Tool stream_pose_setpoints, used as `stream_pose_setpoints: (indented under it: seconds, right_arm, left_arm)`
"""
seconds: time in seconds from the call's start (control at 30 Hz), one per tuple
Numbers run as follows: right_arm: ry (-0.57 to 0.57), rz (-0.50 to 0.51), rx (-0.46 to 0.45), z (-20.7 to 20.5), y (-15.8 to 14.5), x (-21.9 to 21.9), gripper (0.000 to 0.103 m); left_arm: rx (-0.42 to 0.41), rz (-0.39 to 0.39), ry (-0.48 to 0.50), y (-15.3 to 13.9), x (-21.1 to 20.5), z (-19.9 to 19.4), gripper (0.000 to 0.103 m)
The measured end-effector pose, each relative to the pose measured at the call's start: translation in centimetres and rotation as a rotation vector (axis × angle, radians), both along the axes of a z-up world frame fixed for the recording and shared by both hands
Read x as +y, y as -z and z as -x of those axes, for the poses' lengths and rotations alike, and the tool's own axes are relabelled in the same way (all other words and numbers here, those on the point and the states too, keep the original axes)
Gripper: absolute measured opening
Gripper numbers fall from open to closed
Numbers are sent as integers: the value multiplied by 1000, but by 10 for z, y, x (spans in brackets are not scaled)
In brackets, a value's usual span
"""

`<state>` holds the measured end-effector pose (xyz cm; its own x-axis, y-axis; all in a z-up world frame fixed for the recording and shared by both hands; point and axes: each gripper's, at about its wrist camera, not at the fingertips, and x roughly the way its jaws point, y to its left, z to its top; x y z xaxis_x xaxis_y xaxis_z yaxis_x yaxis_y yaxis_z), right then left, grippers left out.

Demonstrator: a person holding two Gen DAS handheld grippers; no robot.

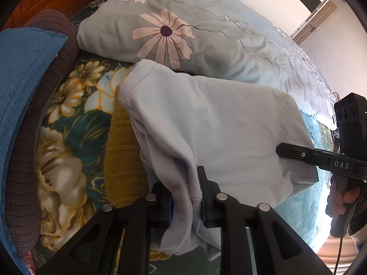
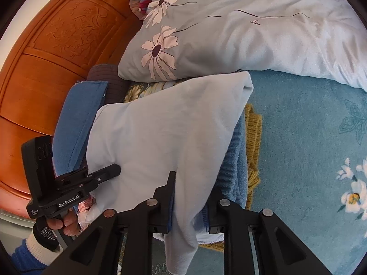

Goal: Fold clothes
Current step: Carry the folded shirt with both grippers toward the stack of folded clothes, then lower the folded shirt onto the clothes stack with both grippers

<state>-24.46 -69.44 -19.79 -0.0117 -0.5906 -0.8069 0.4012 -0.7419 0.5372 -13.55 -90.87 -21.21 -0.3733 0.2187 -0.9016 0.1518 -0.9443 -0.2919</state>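
Pale blue garment (image 1: 206,123) pinched between both grippers' fingers (image 1: 207,190), above bed (image 2: 309,137)

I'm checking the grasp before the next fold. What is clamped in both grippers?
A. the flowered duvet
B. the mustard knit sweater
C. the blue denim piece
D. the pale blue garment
D: the pale blue garment runs between the fingers of the left gripper and of the right gripper, while the mustard knit sweater lies underneath.

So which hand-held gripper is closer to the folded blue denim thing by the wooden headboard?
Left. The left hand-held gripper sits right beside the folded blue denim garment, while the right hand-held gripper holds the pale blue shirt on its far side.
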Motion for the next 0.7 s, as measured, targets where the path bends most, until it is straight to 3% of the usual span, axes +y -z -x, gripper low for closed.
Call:
stream_pose_setpoints:
  seconds: [0.07, 0.13, 0.2, 0.27, 0.4, 0.53, 0.7]
  right_arm:
    - [-12, -3, 14, -2, -4, 0, 22]
    - [-19, -16, 33, -3, -11, 3, 23]
    - [-16, -26, 56, -6, -20, 9, 30]
    - [-2, -42, 84, -8, -30, 18, 48]
    - [47, -59, 147, -8, -56, 37, 56]
    - [53, -3, 180, -8, -81, 33, 58]
    - [-46, 12, 180, -18, -82, -6, 58]
  left_arm:
    - [3, 8, -7, -6, -1, -3, 23]
    - [1, 19, -20, -12, -3, -7, 33]
    - [10, 25, -44, -21, -7, -13, 43]
    - [25, 37, -74, -33, -12, -21, 51]
    - [74, 102, -115, -62, -16, -30, 64]
    - [129, 141, -71, -83, -3, -17, 64]
    - [124, 129, 9, -70, 22, 6, 64]
